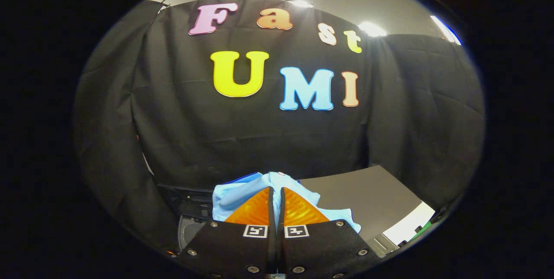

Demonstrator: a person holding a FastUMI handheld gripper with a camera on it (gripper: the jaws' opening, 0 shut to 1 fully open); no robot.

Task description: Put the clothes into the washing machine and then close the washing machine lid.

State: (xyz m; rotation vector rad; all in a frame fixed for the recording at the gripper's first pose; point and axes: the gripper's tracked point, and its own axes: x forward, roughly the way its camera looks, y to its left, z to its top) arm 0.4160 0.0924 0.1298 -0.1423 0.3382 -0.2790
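Before the black cloth wall (259, 140), tongs (275, 190) clamp light-blue clothes (233, 201)

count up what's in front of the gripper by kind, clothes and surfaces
Clothes: 1, a light blue garment that the gripper is shut on
Flat grey surfaces: 1, the grey panel beyond the fingers
Total: 2

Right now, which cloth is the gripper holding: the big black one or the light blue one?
The light blue garment. The gripper has its fingers closed on it, bunched around them; the black cloth hangs beyond as the booth's wall.
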